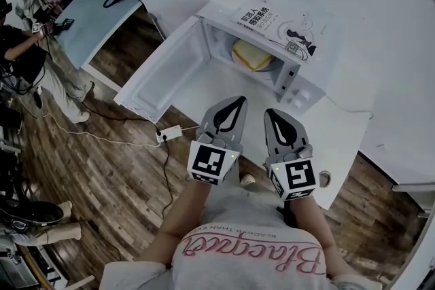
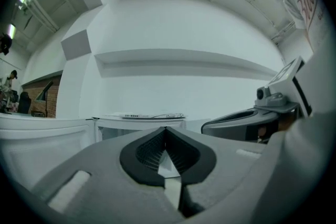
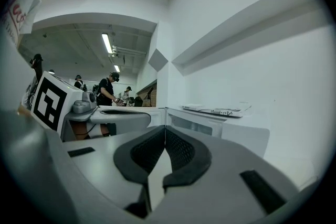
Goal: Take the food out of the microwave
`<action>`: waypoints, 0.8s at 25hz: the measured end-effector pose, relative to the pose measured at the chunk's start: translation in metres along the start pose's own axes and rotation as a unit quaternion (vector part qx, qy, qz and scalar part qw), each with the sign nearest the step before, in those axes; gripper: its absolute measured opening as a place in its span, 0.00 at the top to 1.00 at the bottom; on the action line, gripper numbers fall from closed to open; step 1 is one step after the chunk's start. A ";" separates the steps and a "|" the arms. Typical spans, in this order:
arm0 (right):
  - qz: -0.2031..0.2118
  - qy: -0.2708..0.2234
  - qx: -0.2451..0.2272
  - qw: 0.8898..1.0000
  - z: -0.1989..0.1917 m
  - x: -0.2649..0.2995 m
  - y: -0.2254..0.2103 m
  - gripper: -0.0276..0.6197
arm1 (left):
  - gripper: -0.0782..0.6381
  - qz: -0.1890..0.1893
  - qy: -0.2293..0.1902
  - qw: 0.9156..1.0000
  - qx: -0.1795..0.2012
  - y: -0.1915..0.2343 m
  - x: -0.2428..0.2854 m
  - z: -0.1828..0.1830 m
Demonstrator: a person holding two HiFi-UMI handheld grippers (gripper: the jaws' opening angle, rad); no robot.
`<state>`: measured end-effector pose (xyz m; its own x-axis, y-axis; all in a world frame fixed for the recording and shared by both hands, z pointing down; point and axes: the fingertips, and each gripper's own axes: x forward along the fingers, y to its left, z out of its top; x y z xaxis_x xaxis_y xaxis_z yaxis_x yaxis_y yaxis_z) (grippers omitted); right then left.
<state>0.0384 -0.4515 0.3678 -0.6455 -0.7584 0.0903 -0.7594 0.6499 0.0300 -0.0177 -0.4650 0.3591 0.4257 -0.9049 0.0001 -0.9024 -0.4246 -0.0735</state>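
Observation:
A white microwave [image 1: 272, 30] stands on a white table [image 1: 340, 139] with its door [image 1: 163, 71] swung open to the left. Inside lies the food [image 1: 253, 54], a yellow slice on a plate. My left gripper [image 1: 239, 100] and right gripper [image 1: 270, 112] hover side by side in front of the open cavity, a short way from it, both shut and holding nothing. In the left gripper view the left gripper [image 2: 166, 131] has its tips together and faces the microwave [image 2: 139, 122]. The right gripper view shows the right gripper [image 3: 165, 128] with tips touching too, and the microwave [image 3: 210, 120] ahead to the right.
A printed booklet [image 1: 262, 17] lies on top of the microwave. On the wooden floor below the door sits a power strip [image 1: 170, 134] with a cable. A white wall runs behind and to the right. People [image 1: 27, 58] stand by a grey desk [image 1: 95, 10] at far left.

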 end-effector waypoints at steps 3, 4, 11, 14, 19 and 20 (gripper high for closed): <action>-0.008 0.004 0.002 1.000 -0.003 0.015 -0.009 0.94 | 0.88 -0.015 0.010 1.000 -0.003 0.007 0.017 -0.009; -0.010 0.007 0.003 1.000 -0.005 0.020 -0.012 0.94 | 0.88 -0.019 0.014 1.000 -0.003 0.010 0.022 -0.013; -0.024 0.026 0.010 0.999 -0.023 0.055 -0.023 0.94 | 0.88 -0.035 0.049 0.997 -0.055 0.043 0.057 -0.051; -0.031 0.038 0.019 0.999 -0.031 0.069 -0.029 0.94 | 0.88 -0.043 0.079 0.994 -0.068 0.054 0.074 -0.072; -0.046 0.058 0.040 0.996 -0.045 0.090 -0.039 0.94 | 0.75 -0.044 0.122 0.984 -0.125 0.076 0.100 -0.107; -0.048 0.062 0.042 0.996 -0.048 0.094 -0.040 0.94 | 0.75 -0.043 0.130 0.980 -0.144 0.080 0.104 -0.115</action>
<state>0.0120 -0.5462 0.4230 -0.5586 -0.8015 0.2134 -0.8246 0.5643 -0.0390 -0.0534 -0.5970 0.4677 0.5036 -0.8269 0.2501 -0.8611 -0.4573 0.2221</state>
